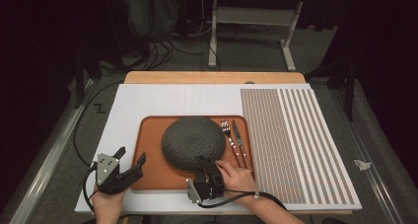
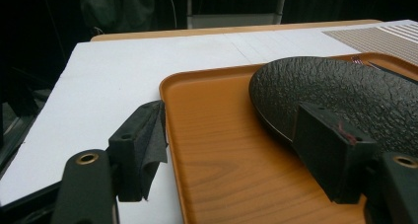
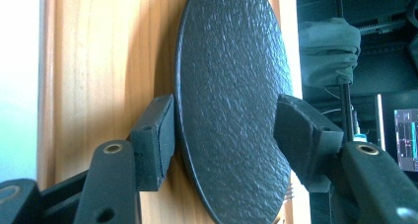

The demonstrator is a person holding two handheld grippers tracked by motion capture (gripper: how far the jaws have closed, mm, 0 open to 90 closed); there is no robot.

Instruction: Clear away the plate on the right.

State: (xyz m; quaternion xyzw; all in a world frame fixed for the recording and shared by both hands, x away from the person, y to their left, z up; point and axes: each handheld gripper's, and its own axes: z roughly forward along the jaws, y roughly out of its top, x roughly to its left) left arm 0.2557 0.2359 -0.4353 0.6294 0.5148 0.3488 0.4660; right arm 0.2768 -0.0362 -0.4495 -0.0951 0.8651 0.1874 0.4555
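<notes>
We work at a worktop [image 1: 148,100] covered by a white board, with a striped mat [image 1: 296,145] on its right half. On the board lies a wooden tray [image 1: 148,160], and on the tray sits a dark, rough-skinned plate [image 1: 192,141], upside down by the look of its domed back, near the tray's middle. To the right of the plate, still on the tray, lie a fork [image 1: 228,135] and a knife [image 1: 239,140], side by side and just apart from the plate.

Our right tongs [image 1: 206,168] stand at the plate's near rim; in the right gripper view the jaws sit wide, one on each side of the rim, and we see a gap at both pads, so the plate [image 3: 231,100] is not gripped and rests on the tray. Our left tongs [image 1: 130,162] hover at the tray's left edge with the jaws wide and nothing in them; the left gripper view shows one jaw outside the tray's edge [image 2: 170,115] and one over it.

We judge that the plate is set down on the tray and that step is done or nearly so; the mat is bare, so laying the plate, fork and knife out there may be what is left, though we cannot tell
</notes>
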